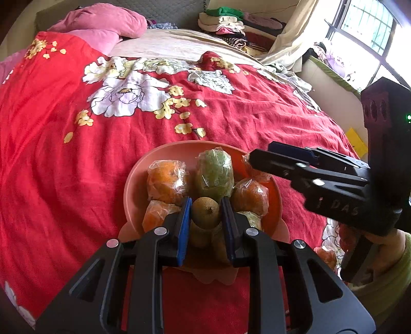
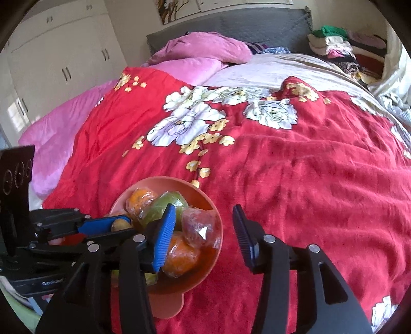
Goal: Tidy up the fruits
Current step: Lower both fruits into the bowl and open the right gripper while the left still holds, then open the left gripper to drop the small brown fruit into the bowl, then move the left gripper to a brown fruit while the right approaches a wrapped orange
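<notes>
pink bowl (image 1: 133, 185) resting on red floral bedspread (image 1: 64, 159), loaded with wrapped oranges (image 1: 167, 182), green wrapped fruit (image 1: 214, 173), brown kiwi (image 1: 205, 212) at 6 o'clock. left hand-held gripper (image 1: 206, 218) clamped on kiwi, pads pressing both flanks. right hand-held gripper (image 2: 203, 236) parted, empty, straddling bowl rim at 3 o'clock. pink pillows (image 1: 108, 23) at 11 o'clock, folded clothes (image 1: 226, 23) at 1 o'clock.

In the lower middle of the frame the left gripper (image 1: 206, 214) is closed on a brown kiwi (image 1: 205, 212) over the pink bowl (image 1: 133, 185) of wrapped fruits; the right gripper (image 1: 259, 156) enters from the right.
</notes>
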The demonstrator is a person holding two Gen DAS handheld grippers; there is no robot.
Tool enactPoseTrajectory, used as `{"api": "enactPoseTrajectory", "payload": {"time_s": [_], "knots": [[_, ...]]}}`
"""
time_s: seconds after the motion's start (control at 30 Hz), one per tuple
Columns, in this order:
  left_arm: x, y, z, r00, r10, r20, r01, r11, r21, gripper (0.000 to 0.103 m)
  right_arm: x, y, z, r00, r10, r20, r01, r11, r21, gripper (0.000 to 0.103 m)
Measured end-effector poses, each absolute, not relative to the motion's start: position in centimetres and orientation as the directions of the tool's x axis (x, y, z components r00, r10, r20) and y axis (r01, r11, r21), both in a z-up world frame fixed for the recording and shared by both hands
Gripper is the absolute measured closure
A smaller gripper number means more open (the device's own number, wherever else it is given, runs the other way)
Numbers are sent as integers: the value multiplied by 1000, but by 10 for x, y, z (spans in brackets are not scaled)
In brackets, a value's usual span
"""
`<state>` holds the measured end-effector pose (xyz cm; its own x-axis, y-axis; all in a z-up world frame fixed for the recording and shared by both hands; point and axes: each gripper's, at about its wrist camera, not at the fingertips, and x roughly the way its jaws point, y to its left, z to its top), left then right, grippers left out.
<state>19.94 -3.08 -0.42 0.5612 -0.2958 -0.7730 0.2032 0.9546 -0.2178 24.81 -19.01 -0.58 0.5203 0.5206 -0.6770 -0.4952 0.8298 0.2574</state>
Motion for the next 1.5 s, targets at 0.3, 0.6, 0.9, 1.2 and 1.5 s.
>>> {"api": "enactPoseTrajectory", "payload": {"time_s": [0.3,0.6,0.9,1.2,1.5], "knots": [[199,-32,-3,563,-292,-773,202,956,-213,85,243,-202,-3,536,520,-666,-467,839,279,50],[197,-32,-2,566,-293,-770,198,956,-218,79,232,-212,6,564,519,-642,-457,844,281,43],[186,-34,6,579,-287,-763,199,957,-209,66,218,-222,13,595,515,-616,-451,849,275,33],[173,-30,13,602,-259,-755,186,965,-182,49,208,-225,20,623,495,-606,-449,860,242,20],[158,-23,19,623,-248,-742,168,969,-184,29,193,-225,23,631,493,-599,-455,860,230,10]]}}
